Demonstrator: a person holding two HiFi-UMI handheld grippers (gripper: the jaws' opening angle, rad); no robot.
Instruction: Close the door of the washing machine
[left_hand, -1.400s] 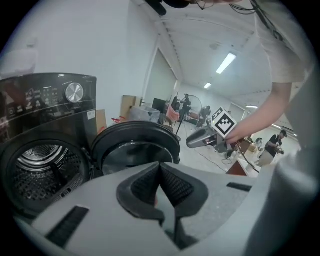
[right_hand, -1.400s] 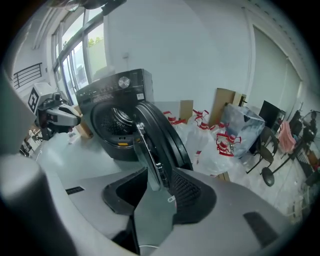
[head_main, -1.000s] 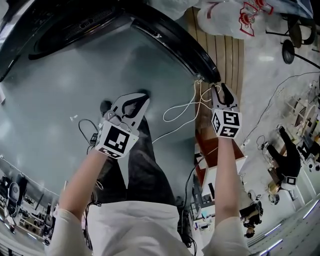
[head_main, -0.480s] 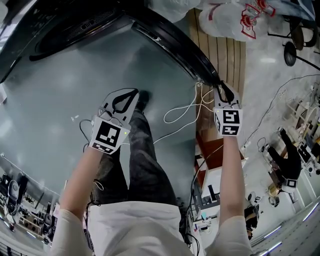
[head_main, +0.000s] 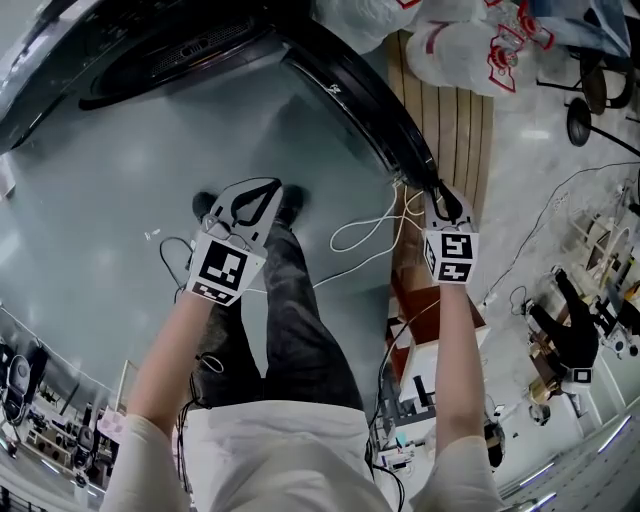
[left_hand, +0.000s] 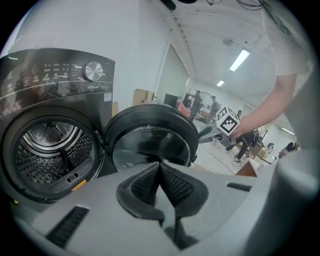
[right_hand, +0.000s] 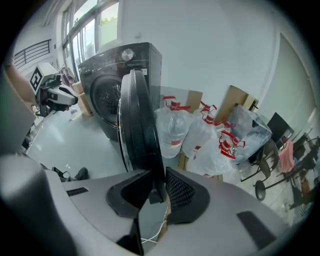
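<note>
right gripper view: the round black glass-fronted washing machine door (right_hand: 136, 120) stands swung wide open and edge-on, hinged to the dark grey front-loading washing machine (right_hand: 107, 75). judged rigid, fairly heavy and smooth; the free outer rim is the best hold. the right gripper (right_hand: 158, 182) jaws have just been closing and pinch that rim at a narrow gap. the left gripper (left_hand: 161, 172) jaws are together, empty, well apart from the door.

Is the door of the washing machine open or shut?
Open. The door stands swung out beside the drum, whose metal inside is visible.
</note>
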